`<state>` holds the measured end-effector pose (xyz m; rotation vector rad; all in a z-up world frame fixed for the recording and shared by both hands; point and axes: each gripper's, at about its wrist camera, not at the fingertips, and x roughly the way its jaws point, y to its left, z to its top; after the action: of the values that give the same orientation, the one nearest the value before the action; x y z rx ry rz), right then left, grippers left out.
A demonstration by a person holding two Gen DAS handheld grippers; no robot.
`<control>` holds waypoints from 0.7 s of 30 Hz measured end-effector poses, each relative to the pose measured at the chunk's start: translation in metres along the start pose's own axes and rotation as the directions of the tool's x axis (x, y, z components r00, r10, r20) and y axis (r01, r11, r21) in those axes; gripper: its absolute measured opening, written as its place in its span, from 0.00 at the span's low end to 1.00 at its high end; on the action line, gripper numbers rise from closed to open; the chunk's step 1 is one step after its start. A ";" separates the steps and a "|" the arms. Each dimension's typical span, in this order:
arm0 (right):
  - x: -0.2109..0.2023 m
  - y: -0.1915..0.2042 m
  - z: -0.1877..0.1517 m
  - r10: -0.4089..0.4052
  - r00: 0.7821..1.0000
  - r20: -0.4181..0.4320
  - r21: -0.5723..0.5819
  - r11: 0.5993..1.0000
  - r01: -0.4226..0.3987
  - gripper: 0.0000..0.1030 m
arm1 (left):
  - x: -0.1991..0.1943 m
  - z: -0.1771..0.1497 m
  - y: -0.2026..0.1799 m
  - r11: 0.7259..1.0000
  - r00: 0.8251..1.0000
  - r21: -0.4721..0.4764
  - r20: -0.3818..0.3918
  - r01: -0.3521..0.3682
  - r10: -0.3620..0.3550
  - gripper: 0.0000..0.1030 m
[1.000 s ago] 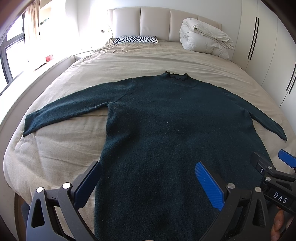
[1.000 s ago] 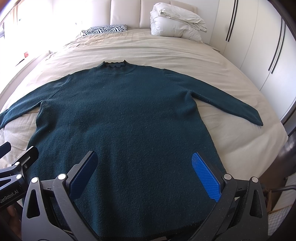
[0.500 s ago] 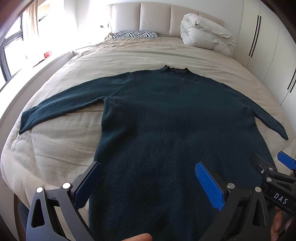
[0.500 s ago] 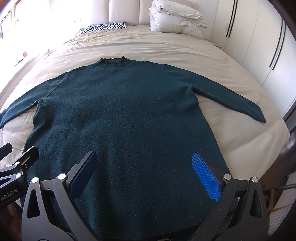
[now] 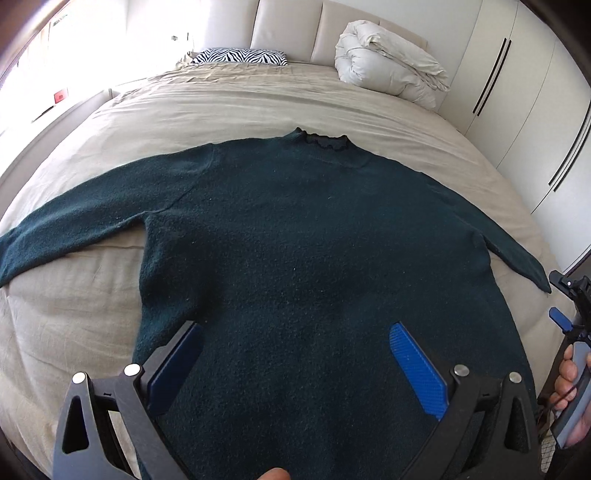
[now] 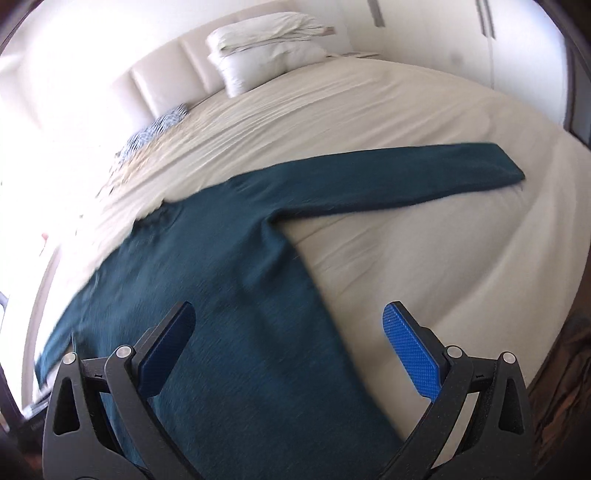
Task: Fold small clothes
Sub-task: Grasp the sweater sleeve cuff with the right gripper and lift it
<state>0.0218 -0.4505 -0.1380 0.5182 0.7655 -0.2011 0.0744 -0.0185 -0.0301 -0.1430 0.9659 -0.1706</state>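
Hovering over the sweater [image 5: 314,258] on the bed [image 5: 258,107], the left gripper [image 5: 295,365] stood spread, grasping nothing. The right gripper [image 6: 291,343], tilted, gaped empty too. No writing was readable.

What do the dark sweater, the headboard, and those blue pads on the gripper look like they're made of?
Sweater: probably wool or a similar knit; matte, fuzzy, flecked with lint.
Headboard: padded panels in cream leather or faux leather, judging by the smooth soft sheen; which one I can't tell.
Pads: likely rubber or textured plastic, with a fine diamond grid, on black hard-plastic fingers.
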 end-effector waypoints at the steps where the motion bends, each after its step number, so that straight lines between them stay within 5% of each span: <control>1: 0.005 -0.029 0.014 0.007 1.000 0.006 0.087 0.996 -0.007 1.00 | 0.004 0.006 0.001 1.000 1.000 -0.006 -0.004 0.021 -0.021 1.00; 5: 0.026 -0.137 0.053 0.030 0.998 0.060 0.378 0.924 -0.050 1.00 | 0.019 0.023 0.000 0.998 0.998 -0.041 0.040 0.054 -0.052 1.00; 8: 0.050 -0.194 0.069 0.067 0.995 0.072 0.533 0.841 -0.095 0.96 | 0.042 0.032 -0.001 0.999 0.998 -0.051 -0.058 0.015 -0.017 1.00; 10: 0.066 -0.218 0.081 0.066 0.996 0.058 0.582 0.808 -0.088 0.88 | 0.050 0.035 0.003 0.997 0.998 -0.080 -0.062 0.010 -0.015 1.00; 17: 0.105 -0.277 0.122 0.069 0.990 0.119 0.667 0.734 -0.131 0.88 | 0.075 0.053 0.009 0.991 0.994 -0.112 -0.073 0.069 -0.077 1.00; 21: 0.121 -0.312 0.146 0.050 0.988 0.145 0.685 0.716 -0.136 0.65 | 0.083 0.059 0.016 0.977 0.986 -0.157 -0.064 0.141 -0.152 1.00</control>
<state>0.0854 -0.7913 -0.2516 1.2562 0.5243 -0.4293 0.1703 -0.0175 -0.0670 -0.3511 1.0447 -0.2393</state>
